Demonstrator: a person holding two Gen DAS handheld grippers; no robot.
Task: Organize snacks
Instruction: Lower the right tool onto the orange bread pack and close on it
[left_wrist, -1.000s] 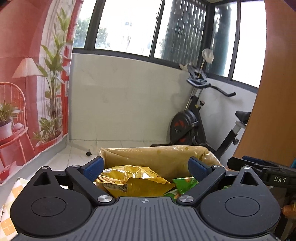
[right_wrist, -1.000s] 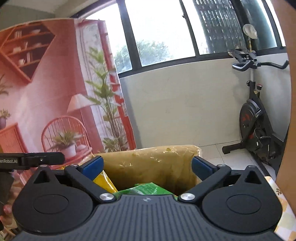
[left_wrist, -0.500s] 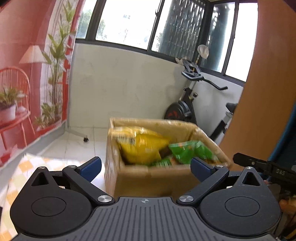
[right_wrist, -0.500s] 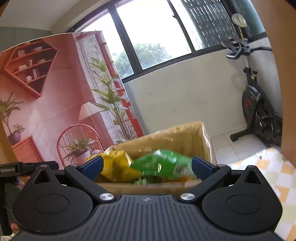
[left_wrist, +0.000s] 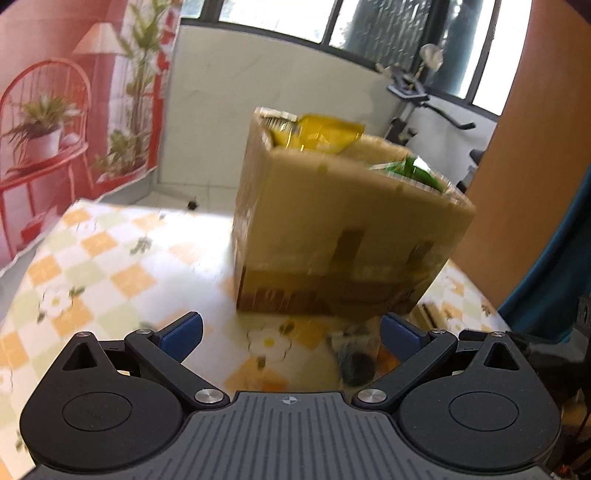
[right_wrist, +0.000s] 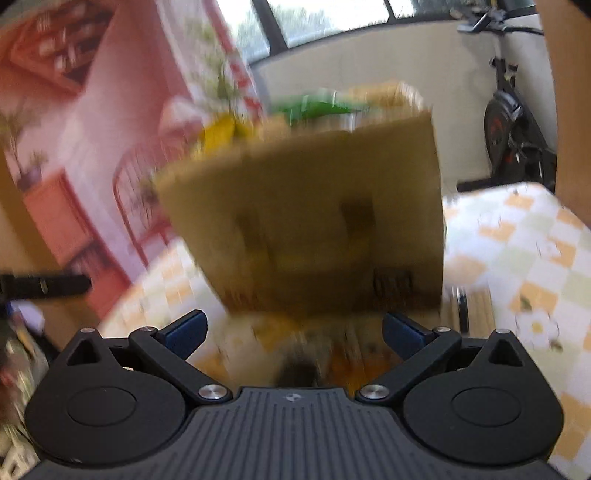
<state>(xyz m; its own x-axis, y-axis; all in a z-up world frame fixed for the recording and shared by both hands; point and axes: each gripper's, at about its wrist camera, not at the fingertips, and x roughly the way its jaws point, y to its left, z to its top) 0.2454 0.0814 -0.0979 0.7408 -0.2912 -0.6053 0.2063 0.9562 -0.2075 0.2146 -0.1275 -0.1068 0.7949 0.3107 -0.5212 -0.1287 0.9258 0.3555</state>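
On the checked tabletop (left_wrist: 110, 266), ahead of both grippers: a cardboard box (left_wrist: 343, 229), standing upright, well apart from either set of fingers. Left gripper (left_wrist: 291, 334) released, blue fingertips (left_wrist: 183, 330) spread wide with nothing between them. Right gripper (right_wrist: 293, 332) likewise released and bare, blue fingertips (right_wrist: 184, 332) apart.

From the left wrist view, fairly sharp: a yellow snack bag (left_wrist: 317, 134) poking up above the far left corner of the box, a green snack bag (left_wrist: 412, 171) peeking over the right rim, dark tape strips down the near wall. From the right wrist view, badly smeared by motion: same box (right_wrist: 314, 214) filling the centre, green bag (right_wrist: 314, 107) at the top, yellow bag (right_wrist: 221, 134) at the upper left corner; print on the near wall too blurred to read. Only in the right view: a black bar (right_wrist: 44, 286) reaching in from the left edge. Only in the left view: a blue panel (left_wrist: 554, 258) at the right edge.

Just in front of the box, low between the fingers, a small dark blurred thing (left_wrist: 354, 363) on the cloth; kind impossible to tell.

Tabletop covered in an orange, green and white check with daisies. Beyond it, a red printed backdrop (left_wrist: 55, 110) with chair, lamp and plants, a white wall under windows, an exercise bike (right_wrist: 517, 122) on the right, a brown wooden panel (left_wrist: 535, 147) close by.
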